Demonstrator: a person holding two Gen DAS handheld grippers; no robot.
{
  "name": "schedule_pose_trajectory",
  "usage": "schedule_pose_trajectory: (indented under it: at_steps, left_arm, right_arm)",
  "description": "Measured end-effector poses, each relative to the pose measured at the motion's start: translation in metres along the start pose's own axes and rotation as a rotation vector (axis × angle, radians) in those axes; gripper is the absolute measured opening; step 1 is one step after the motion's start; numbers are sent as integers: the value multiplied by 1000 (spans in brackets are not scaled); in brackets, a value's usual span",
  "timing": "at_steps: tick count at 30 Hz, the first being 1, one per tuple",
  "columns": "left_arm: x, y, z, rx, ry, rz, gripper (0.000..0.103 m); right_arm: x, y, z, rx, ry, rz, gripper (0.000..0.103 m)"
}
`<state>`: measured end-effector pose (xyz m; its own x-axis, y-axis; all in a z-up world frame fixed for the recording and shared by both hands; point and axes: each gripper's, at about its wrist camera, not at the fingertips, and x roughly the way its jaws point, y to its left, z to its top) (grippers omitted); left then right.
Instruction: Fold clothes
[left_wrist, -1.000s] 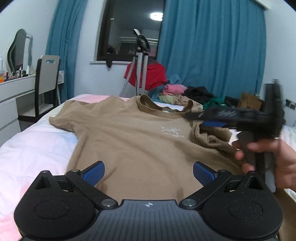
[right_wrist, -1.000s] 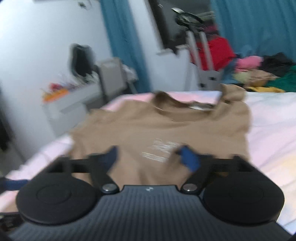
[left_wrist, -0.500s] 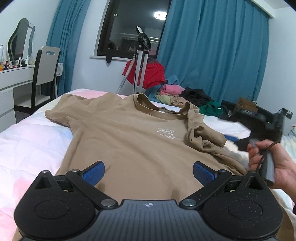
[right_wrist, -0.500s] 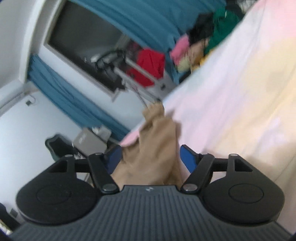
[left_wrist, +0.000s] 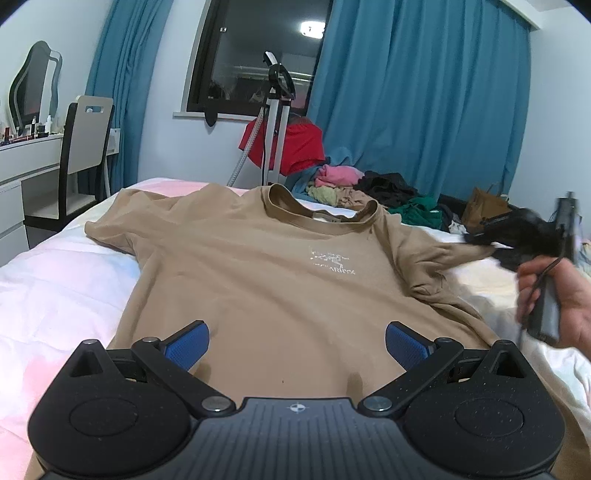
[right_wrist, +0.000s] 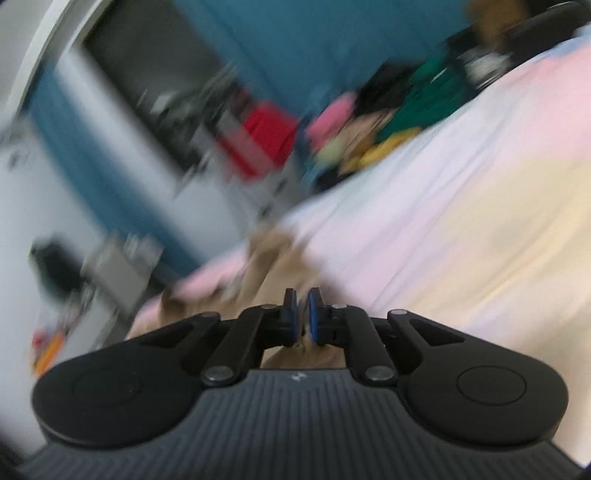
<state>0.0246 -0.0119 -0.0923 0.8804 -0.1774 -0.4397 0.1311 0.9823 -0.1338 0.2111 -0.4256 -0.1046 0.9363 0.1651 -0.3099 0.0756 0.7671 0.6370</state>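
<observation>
A tan T-shirt (left_wrist: 266, 273) with a small white chest print lies face up on the bed, collar at the far end. My left gripper (left_wrist: 295, 341) hovers open over the shirt's lower front, nothing between its blue pads (left_wrist: 186, 347). At the right, a hand (left_wrist: 565, 306) holds my right gripper (left_wrist: 517, 236), blurred, at the tip of the shirt's right sleeve (left_wrist: 443, 258), which is stretched outward. The right wrist view is motion-blurred: the right gripper (right_wrist: 299, 317) has its pads together with tan fabric (right_wrist: 273, 266) pinched between them.
The bed (left_wrist: 55, 280) has a white and pink cover. A pile of mixed clothes (left_wrist: 354, 184) sits beyond the far edge by blue curtains. A tripod (left_wrist: 275, 122) with a red garment stands behind. A chair (left_wrist: 86, 147) and a white dresser stand at left.
My right gripper went from open to shut on the right sleeve and drew the bunched sleeve outward to the right. The left gripper stayed open and rose slightly.
</observation>
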Motion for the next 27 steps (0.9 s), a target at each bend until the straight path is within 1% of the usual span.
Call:
schedule_pose_trajectory:
  at_steps: [3, 6, 7, 8, 9, 12, 13, 14, 15, 16, 17, 19, 22, 24, 26, 27]
  left_arm:
    - [0, -2, -1, 7, -1, 3, 103]
    - [-1, -3, -1, 18, -1, 5, 103]
    - [-2, -2, -1, 22, -3, 6, 103]
    - [-2, -2, -1, 24, -3, 7, 103]
    - [-2, -1, -2, 23, -3, 5, 103]
    - [0, 0, -3, 27, -2, 3, 103]
    - [0, 0, -3, 29, -1, 3, 103]
    - [1, -1, -3, 34, -1, 4, 103]
    - [0, -1, -3, 40, 1, 4, 103]
    - [0, -1, -3, 44, 4, 9, 103]
    - [0, 0, -3, 47, 7, 12, 103]
    - [-4, 1, -3, 31, 12, 11, 103]
    - [-12, 2, -2, 16, 4, 1, 103]
    - [-16, 1, -3, 12, -1, -4, 103]
    - [-17, -2, -4, 15, 2, -12, 103]
    - [-17, -3, -4, 18, 3, -15, 103]
  right_arm:
    - [-22, -26, 13, 66, -141, -65, 9]
    - [-34, -55, 20, 162, -218, -130, 10]
    - [-38, -65, 23, 195, -243, -152, 12]
    - [-39, -71, 23, 217, -225, -168, 12]
    - [-39, -77, 21, 230, -186, -161, 12]
    - [-38, -77, 8, 243, -54, -110, 14]
    - [-40, -73, 2, 243, -14, -99, 20]
    - [-41, -70, -4, 244, 24, -88, 39]
    - [-43, -66, -11, 244, 62, -78, 55]
    - [-45, -62, -17, 244, 101, -67, 79]
    - [-47, -58, -23, 243, 139, -57, 83]
    - [-51, -51, -36, 243, 216, -35, 83]
    - [-49, -51, -45, 246, 219, -44, 81]
    - [-35, -49, -47, 235, 209, -47, 71]
    - [-19, -46, -47, 191, 184, -64, 51]
    - [-11, -44, -46, 173, 180, -70, 44]
